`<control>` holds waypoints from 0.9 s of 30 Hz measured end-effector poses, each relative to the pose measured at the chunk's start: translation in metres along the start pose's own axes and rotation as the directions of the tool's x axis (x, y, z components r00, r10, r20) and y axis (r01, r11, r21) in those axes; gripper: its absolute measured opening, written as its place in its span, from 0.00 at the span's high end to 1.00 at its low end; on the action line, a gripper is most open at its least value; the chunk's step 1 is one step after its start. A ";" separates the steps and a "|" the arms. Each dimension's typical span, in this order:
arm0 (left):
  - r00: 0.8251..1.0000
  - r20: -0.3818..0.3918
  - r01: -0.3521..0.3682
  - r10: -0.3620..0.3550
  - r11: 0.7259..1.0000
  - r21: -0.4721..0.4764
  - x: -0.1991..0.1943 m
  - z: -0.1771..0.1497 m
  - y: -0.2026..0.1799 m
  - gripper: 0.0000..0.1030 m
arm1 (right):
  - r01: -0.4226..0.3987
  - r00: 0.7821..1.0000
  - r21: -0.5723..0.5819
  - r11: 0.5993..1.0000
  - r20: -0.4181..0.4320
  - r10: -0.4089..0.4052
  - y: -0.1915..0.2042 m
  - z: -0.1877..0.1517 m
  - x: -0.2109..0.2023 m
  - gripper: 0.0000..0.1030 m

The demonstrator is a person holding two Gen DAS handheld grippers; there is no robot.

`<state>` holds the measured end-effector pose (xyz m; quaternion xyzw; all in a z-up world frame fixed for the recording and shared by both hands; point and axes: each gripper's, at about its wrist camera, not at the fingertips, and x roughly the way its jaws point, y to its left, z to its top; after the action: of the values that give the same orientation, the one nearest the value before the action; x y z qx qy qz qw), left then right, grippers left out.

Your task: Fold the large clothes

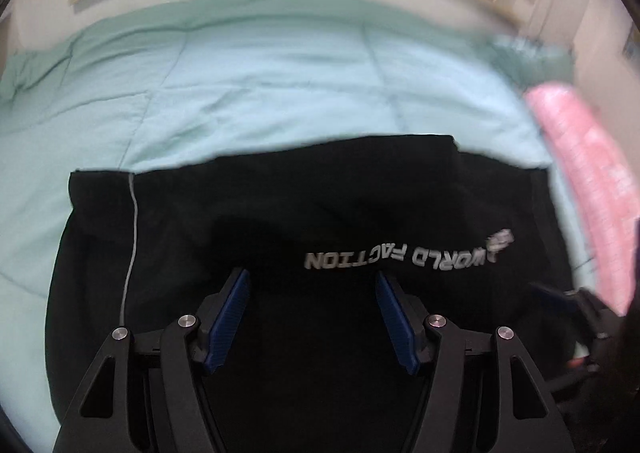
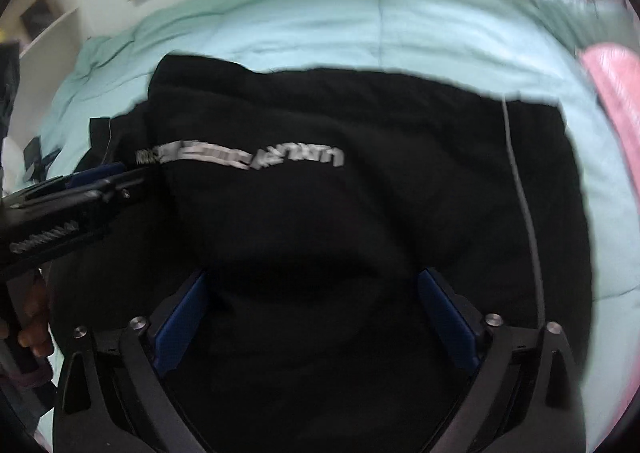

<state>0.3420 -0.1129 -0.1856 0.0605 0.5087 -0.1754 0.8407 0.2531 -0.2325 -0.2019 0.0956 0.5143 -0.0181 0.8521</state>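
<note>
**Both grippers over the black sweatshirt, nothing held yet**

We have the black sweatshirt (image 1: 304,213) lying spread on the mint-green quilt (image 1: 260,85) of the bed, its white lettering (image 1: 396,257) running across the upper layer and a pale drawstring (image 1: 132,245) trailing down one side. A pink blanket (image 1: 584,181) lies along the bed's edge, apart from the garment.

Our left gripper (image 1: 312,317) points down at the cloth with its blue pads spread and nothing between them; our right gripper (image 2: 316,325) stands just as released, wider still, above dark fabric.

We judge the sweatshirt soft, thick and fairly heavy for cloth: it will sag and drape rather than hold a line, and the layers may slide over each other. We would pinch at the hem or a side seam, each gripper at a corner, taking both layers together and keeping clear of the loose cord.
</note>
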 end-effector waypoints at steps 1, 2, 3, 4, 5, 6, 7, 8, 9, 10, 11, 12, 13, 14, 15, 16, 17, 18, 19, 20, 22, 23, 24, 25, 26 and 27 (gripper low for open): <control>1.000 -0.028 -0.007 0.008 1.000 0.008 0.012 0.000 -0.001 0.37 | 0.016 1.000 -0.001 1.000 -0.002 -0.016 -0.001 -0.002 0.009 0.00; 0.998 -0.055 -0.005 0.005 1.000 0.007 0.024 -0.001 0.000 0.36 | 0.036 0.999 -0.008 0.999 -0.006 -0.036 -0.001 -0.001 0.015 0.00; 0.997 -0.071 -0.002 0.002 1.000 0.003 0.032 -0.002 0.000 0.36 | 0.058 0.998 -0.016 0.998 -0.008 -0.058 0.001 -0.002 0.019 0.00; 0.997 -0.079 -0.002 0.002 1.000 -0.002 0.038 -0.002 0.001 0.36 | 0.075 0.997 -0.024 0.997 -0.008 -0.075 0.003 -0.002 0.023 0.00; 0.997 -0.080 -0.002 0.002 1.000 -0.008 0.040 -0.003 0.002 0.36 | 0.087 0.996 -0.026 0.996 -0.011 -0.087 0.004 -0.001 0.025 0.00; 0.997 -0.081 -0.002 0.001 1.000 -0.017 0.039 -0.004 0.004 0.36 | 0.088 0.996 -0.016 0.996 -0.020 -0.089 0.004 0.000 0.026 0.00; 0.997 -0.080 -0.004 0.002 1.000 -0.023 0.037 -0.004 0.004 0.36 | 0.084 0.996 -0.007 0.996 -0.033 -0.084 0.004 0.002 0.025 0.00; 0.997 -0.078 -0.002 0.000 1.000 -0.026 0.032 -0.004 0.006 0.36 | 0.072 0.996 -0.001 0.997 -0.043 -0.072 0.003 0.005 0.022 0.00; 0.997 -0.078 0.001 -0.003 1.000 -0.031 0.028 -0.004 0.007 0.36 | 0.058 0.997 0.002 0.998 -0.045 -0.058 0.002 0.006 0.018 0.00; 0.997 -0.082 0.006 -0.009 0.999 -0.039 0.023 -0.003 0.008 0.37 | 0.046 0.998 0.002 0.999 -0.043 -0.046 0.001 0.008 0.014 0.00; 0.996 -0.087 0.008 -0.013 0.999 -0.048 0.019 0.000 0.012 0.37 | 0.034 0.999 0.004 0.999 -0.034 -0.034 -0.001 0.008 0.007 0.00; 0.996 -0.091 0.006 -0.011 0.998 -0.057 0.015 0.000 0.014 0.37 | 0.033 0.999 0.007 0.999 -0.028 -0.033 -0.004 0.011 0.003 0.00; 0.996 -0.087 -0.002 -0.003 0.998 -0.064 0.008 0.001 0.016 0.37 | 0.038 0.999 0.011 0.999 -0.018 -0.038 -0.006 0.012 -0.002 0.00; 0.997 -0.073 -0.006 0.001 0.998 -0.067 -0.001 0.000 0.016 0.37 | 0.052 0.999 0.006 0.999 0.006 -0.052 -0.006 0.014 -0.010 0.00; 0.998 -0.058 0.001 -0.005 0.998 -0.069 -0.009 0.001 0.017 0.37 | 0.071 0.997 -0.004 0.997 0.033 -0.071 -0.005 0.016 -0.016 0.00; 0.999 -0.043 0.023 -0.026 0.997 -0.072 -0.019 0.002 0.018 0.37 | 0.093 0.994 -0.019 0.995 0.065 -0.092 -0.004 0.018 -0.023 0.00; 0.999 -0.035 0.039 -0.042 0.997 -0.074 -0.026 0.003 0.017 0.37 | 0.104 0.991 -0.032 0.994 0.089 -0.101 -0.004 0.022 -0.028 0.00; 0.998 -0.027 0.049 -0.052 0.996 -0.073 -0.031 0.003 0.017 0.37 | 0.107 0.987 -0.047 0.993 0.122 -0.101 -0.002 0.026 -0.034 0.00; 0.998 -0.020 0.059 -0.061 0.996 -0.066 -0.036 0.005 0.015 0.37 | 0.105 0.985 -0.055 0.993 0.145 -0.097 -0.003 0.031 -0.037 0.00; 0.997 -0.019 0.067 -0.068 0.996 -0.057 -0.037 0.006 0.013 0.37 | 0.105 0.981 -0.063 0.992 0.171 -0.093 -0.002 0.035 -0.040 0.00; 0.996 -0.026 0.082 -0.083 0.996 -0.026 -0.035 0.008 0.005 0.37 | 0.142 0.972 -0.075 0.987 0.198 -0.125 -0.001 0.042 -0.036 0.00; 0.996 -0.039 0.084 -0.084 0.996 -0.006 -0.030 0.008 0.001 0.37 | 0.162 0.972 -0.089 0.983 0.189 -0.143 0.000 0.045 -0.030 0.00; 0.995 -0.059 0.080 -0.079 0.997 0.016 -0.021 0.008 -0.004 0.37 | 0.166 0.974 -0.106 0.980 0.173 -0.146 0.003 0.047 -0.023 0.00; 0.994 -0.074 0.077 -0.075 0.997 0.029 -0.013 0.008 -0.008 0.37 | 0.153 0.979 -0.116 0.981 0.150 -0.135 0.004 0.049 -0.016 0.02; 0.994 -0.083 0.078 -0.075 0.996 0.033 -0.004 0.009 -0.011 0.38 | 0.136 0.984 -0.113 0.984 0.128 -0.121 0.000 0.049 -0.010 0.03; 0.993 -0.093 0.076 -0.073 0.997 0.032 0.004 0.009 -0.013 0.38 | 0.120 0.989 -0.094 0.988 0.101 -0.110 -0.009 0.049 -0.005 0.03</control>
<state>0.3467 -0.1289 -0.1837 0.0645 0.5455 -0.2128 0.8081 0.2922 -0.2503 -0.1762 0.0220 0.4781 -0.0461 0.8768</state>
